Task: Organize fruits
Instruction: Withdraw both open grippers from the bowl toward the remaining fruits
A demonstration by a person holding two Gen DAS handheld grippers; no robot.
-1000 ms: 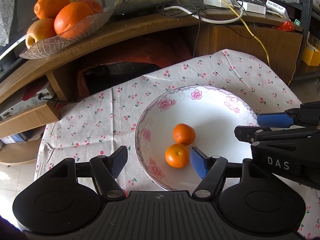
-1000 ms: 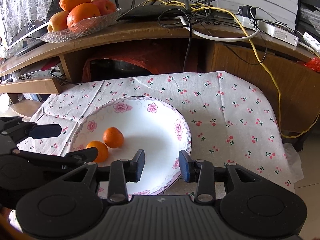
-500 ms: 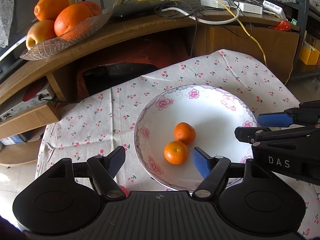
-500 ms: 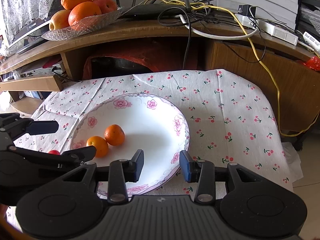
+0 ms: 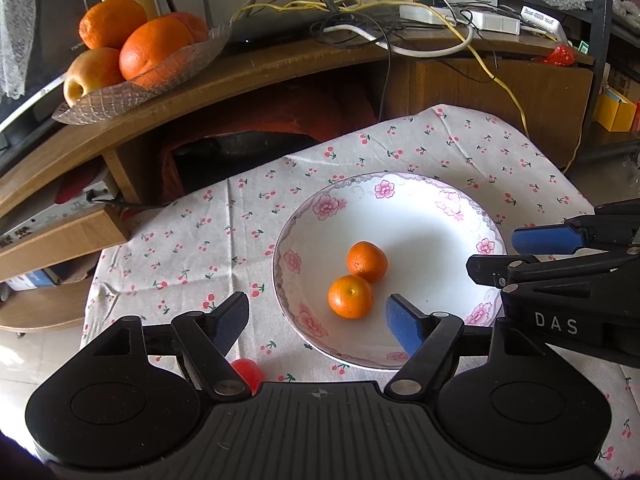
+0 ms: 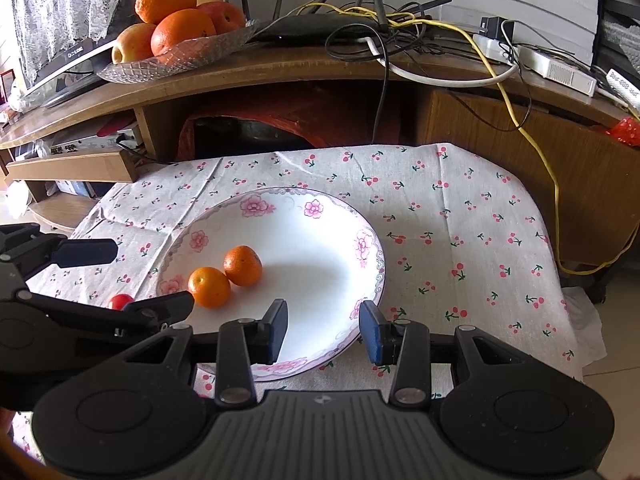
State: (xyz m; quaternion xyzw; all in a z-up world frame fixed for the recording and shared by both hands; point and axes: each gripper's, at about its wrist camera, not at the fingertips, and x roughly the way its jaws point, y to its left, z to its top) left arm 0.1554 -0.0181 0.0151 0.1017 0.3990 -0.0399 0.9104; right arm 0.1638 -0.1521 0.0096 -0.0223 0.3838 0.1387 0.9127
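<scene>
Two small mandarins (image 5: 350, 296) (image 5: 367, 261) lie side by side in a white flowered plate (image 5: 404, 200) on the cherry-print cloth. My left gripper (image 5: 316, 324) hangs open over the plate's near-left rim, nothing between its fingers. A small red fruit (image 5: 246, 372) lies on the cloth beside the left finger, partly hidden. In the right wrist view, my right gripper (image 6: 323, 330) is open above the plate's (image 6: 372, 248) near-right rim, empty. The mandarins (image 6: 209, 286) (image 6: 242, 265) and the red fruit (image 6: 120, 301) show at its left.
A glass dish (image 5: 132, 92) with oranges and an apple sits on the wooden shelf behind the table. A router, cables and power strips (image 5: 456, 20) crowd the shelf's right part. Bare cloth (image 6: 460, 248) spreads right of the plate.
Both grippers have drawn back a little toward me, so more of the table shows. The small red fruit has come into view beside the left finger. The mandarins have not moved.
</scene>
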